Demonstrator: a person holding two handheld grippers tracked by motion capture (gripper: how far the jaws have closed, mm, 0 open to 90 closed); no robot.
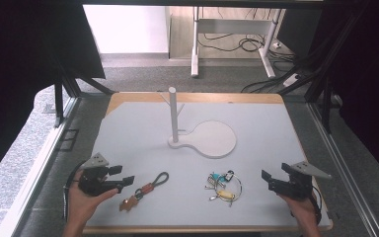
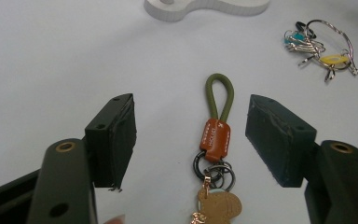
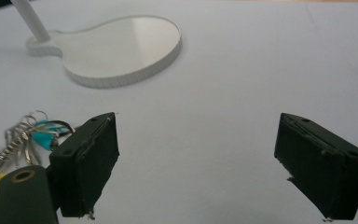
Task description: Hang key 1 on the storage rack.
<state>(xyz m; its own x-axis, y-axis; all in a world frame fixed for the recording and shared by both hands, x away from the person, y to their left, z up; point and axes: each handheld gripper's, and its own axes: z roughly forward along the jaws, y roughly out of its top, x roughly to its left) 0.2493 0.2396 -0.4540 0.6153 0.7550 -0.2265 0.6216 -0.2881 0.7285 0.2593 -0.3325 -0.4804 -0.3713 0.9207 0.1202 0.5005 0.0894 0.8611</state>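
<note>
A keychain (image 1: 145,190) with a green cord loop, an orange leather tab and a tan charm lies near the table's front left. In the left gripper view the keychain (image 2: 216,140) lies on the table between my open jaws, untouched. My left gripper (image 1: 127,177) is open just left of it. A ring of keys (image 1: 223,185) with teal and yellow tags lies front centre-right; the key ring (image 3: 25,135) shows at the left edge of the right gripper view. My right gripper (image 1: 265,180) stands open to its right, with nothing between the jaws. A white stand (image 1: 173,116) with a post rises from a round base (image 1: 217,143).
The white table (image 1: 256,123) has a wooden rim. Black frame legs (image 1: 59,98) and dark curtains flank it. Desk legs and cables (image 1: 256,44) lie on the floor beyond the far edge.
</note>
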